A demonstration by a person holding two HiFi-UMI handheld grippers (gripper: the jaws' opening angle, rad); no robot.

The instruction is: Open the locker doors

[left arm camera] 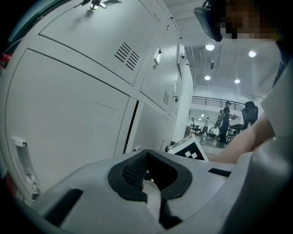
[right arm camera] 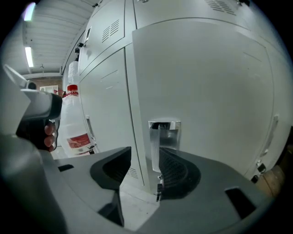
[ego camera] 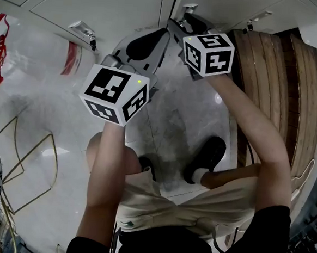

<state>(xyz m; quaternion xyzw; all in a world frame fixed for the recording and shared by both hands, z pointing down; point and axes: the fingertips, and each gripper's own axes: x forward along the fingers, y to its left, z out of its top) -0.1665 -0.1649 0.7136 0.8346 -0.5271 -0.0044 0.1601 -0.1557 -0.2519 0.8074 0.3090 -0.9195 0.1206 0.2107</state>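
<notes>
Hard to read from the head view: the tips of both tongs, lost behind the marker cubes (ego camera: 114, 95) and crowded against the top edge. Cut off there too: the locker fronts (ego camera: 102, 4), with only their lowest strip in sight. Plain only from the tongs' own cameras: left gripper (left arm camera: 147, 157) pressed together with nothing in it, pointing along a row of white doors with vent slots (left arm camera: 126, 55). Right gripper (right arm camera: 144, 167) spread wide, pinching nothing, facing the locker door (right arm camera: 206, 82). Chrome handle (right arm camera: 164, 137) on that door's left edge, just beyond the gap and close to the right-hand pad, no pad squeezing it. Cannot tell whether metal and pad touch. Door flush with its neighbours, looking closed. Partly masked by the other tongs in the right gripper view: a big clear bottle (right arm camera: 75, 119) with a red label, low beside the lockers. Underfoot: glossy pale grey marbled floor (ego camera: 170, 118), with dark shoes (ego camera: 208, 154) on it. To the right, wooden slats (ego camera: 271, 77). At lower left, a thin gold wire frame (ego camera: 30, 157), clipped by the border. Past the left tongs, a long bright hall with round ceiling lights (left arm camera: 209, 47) and distant figures too small to make out.
</notes>
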